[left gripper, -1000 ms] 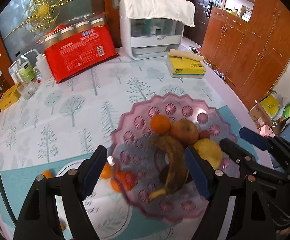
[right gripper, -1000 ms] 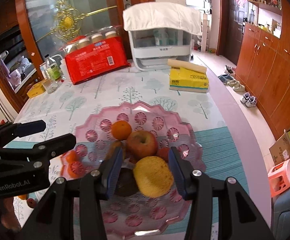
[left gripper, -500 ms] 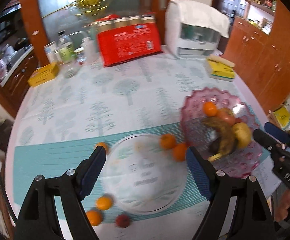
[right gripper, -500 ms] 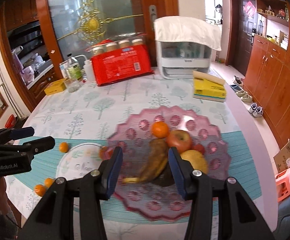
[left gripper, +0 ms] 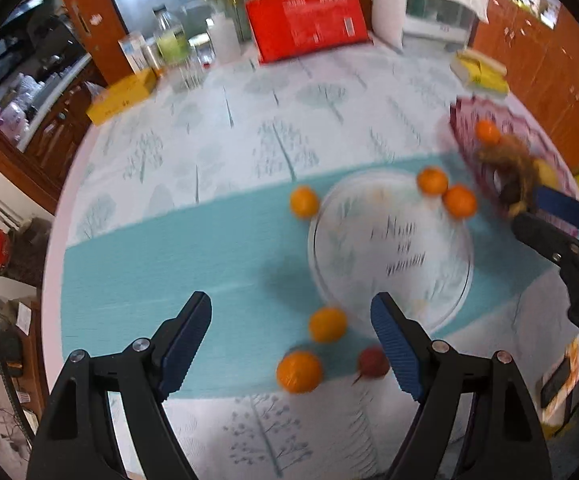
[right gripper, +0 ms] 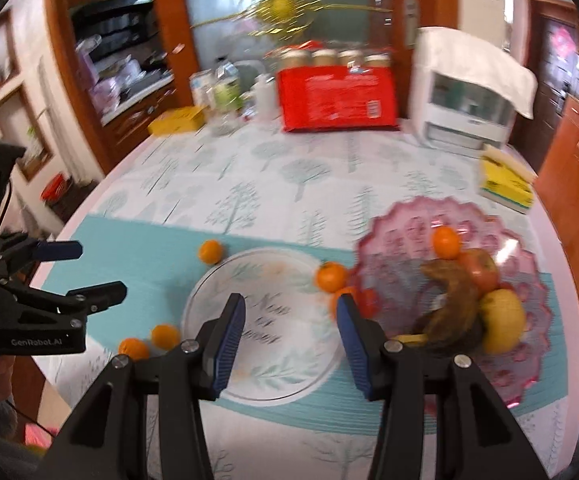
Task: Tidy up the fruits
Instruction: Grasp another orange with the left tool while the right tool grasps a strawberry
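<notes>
- Fruit lies scattered on the table (right gripper: 329, 168), which is covered with a tree-print cloth crossed by a teal band.
- Left hand-held gripper (left gripper: 291, 338) hangs released over the near edge of the table, jaws wide apart with nothing pressed between them; two oranges, orange one (left gripper: 327, 324) and orange two (left gripper: 299, 372), sit on the cloth below the gap, with a small red fruit (left gripper: 373, 362) just beside them.
- Right hand-held gripper (right gripper: 291, 338) is also released, jaws part-way apart and empty, above a clear round plate (right gripper: 265, 384) near the middle of the near edge.
- Pink scalloped bowl (right gripper: 401, 224) stands toward the right edge, holding a brown banana (right gripper: 449, 296), an apple (right gripper: 483, 270), a yellow fruit (right gripper: 503, 320) and an orange (right gripper: 445, 242).
- Two more oranges (right gripper: 331, 276) rest between plate and bowl; another (right gripper: 209, 251) lies beside the plate's far left rim.
</notes>
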The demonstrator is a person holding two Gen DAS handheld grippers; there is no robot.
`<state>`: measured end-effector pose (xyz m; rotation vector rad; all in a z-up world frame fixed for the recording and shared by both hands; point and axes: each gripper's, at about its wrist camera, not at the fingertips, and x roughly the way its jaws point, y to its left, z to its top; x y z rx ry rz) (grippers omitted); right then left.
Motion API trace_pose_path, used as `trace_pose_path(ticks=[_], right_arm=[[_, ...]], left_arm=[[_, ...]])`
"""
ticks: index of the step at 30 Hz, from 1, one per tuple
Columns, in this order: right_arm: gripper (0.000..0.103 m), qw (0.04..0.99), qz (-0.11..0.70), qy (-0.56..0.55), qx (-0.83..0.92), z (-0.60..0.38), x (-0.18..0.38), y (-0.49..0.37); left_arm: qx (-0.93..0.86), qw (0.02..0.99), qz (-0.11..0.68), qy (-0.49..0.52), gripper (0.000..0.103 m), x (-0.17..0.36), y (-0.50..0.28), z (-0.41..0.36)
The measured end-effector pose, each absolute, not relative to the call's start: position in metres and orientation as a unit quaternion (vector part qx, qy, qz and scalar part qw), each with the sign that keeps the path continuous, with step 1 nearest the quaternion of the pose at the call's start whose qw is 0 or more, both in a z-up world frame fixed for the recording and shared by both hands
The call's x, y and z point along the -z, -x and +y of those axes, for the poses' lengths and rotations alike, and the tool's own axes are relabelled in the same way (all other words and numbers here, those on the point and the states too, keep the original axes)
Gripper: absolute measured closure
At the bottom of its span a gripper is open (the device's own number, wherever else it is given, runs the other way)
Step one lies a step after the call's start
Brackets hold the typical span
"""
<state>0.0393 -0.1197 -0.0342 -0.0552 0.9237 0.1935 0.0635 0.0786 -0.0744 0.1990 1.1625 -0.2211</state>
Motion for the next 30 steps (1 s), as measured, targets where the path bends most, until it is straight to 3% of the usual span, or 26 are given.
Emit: trace_pose_path(ticks=[9, 15, 19, 22, 26, 30], right_arm=[[0.055, 0.842, 0.512, 0.063, -0.156, -0.053, 0.098, -0.022], [0.055, 0.815, 0.545, 0.076, -0.182, -0.026, 0.129, -0.008], [0.055, 0.805, 0.56, 0.068, -0.184, -0.017, 0.143, -0.009], [0.055, 0.8, 0.568, 0.06, -0.182, -0.013, 0.152, -0.011], [0.066, 0.793, 0.58, 0.051, -0.181, -0.01, 0.164, -0.012], [0.069, 0.799, 0.573, 0.052, -0.176, -0.007, 0.165, -0.01]], left_arm=[[0.159, 0.773, 0.602, -0.121, 0.022, 0.146, -0.044, 0.102], [0.195, 0.761, 0.603, -0.138, 0.023, 0.164, -0.04, 0.103], [0.212, 0.754, 0.604, -0.145, 0.029, 0.17, -0.041, 0.102], [0.228, 0.747, 0.609, -0.139, 0.04, 0.176, -0.044, 0.102], [0.245, 0.739, 0.613, -0.132, 0.043, 0.179, -0.049, 0.102], [0.262, 0.729, 0.62, -0.126, 0.056, 0.184, -0.048, 0.1]])
